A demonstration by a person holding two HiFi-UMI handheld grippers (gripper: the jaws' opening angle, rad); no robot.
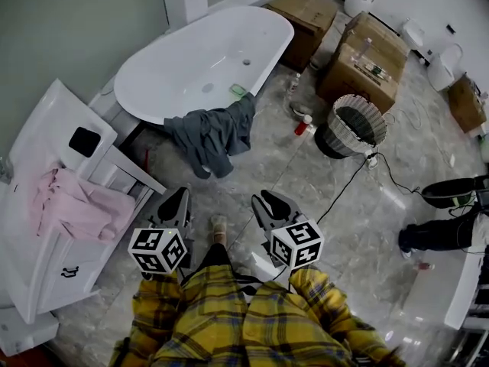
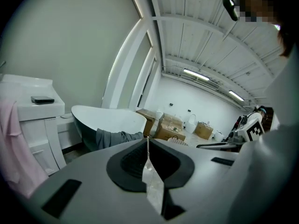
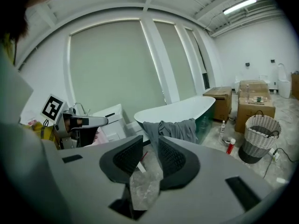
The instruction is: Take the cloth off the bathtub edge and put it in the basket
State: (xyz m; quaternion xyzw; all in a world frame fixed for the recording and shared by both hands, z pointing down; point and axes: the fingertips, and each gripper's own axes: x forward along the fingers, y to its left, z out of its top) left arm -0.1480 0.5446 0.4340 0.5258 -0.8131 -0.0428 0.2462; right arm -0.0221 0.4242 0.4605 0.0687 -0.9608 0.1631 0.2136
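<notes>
**Item: dark grey crumpled cloth** (image 1: 216,132). It hangs over the near rim of the white oval bathtub (image 1: 176,67), with its lower folds sagging toward the grey marble floor. It is not yet lifted. Its long axis follows the rim, from far right down to near left.

**Left hand-held gripper** (image 1: 180,197). The jaws are pressed together with nothing between them. It is held low and near, and the cloth lies ahead of it, a little to the right.

**Right hand-held gripper** (image 1: 269,200). The jaws stand slightly parted and empty. In its own view the cloth (image 3: 170,129) sits almost dead ahead, just above the jaw gap, well apart.

**Round woven wicker basket with a dark inside** (image 1: 353,125). It stands on the floor to the right of the tub, beside the cardboard boxes, with nothing to be seen in it.

**Bearing:** both grippers are about equally far from the cloth. The right one is parted, aimed at it, and on the basket's side, so it seems the likelier to reach forward.
</notes>
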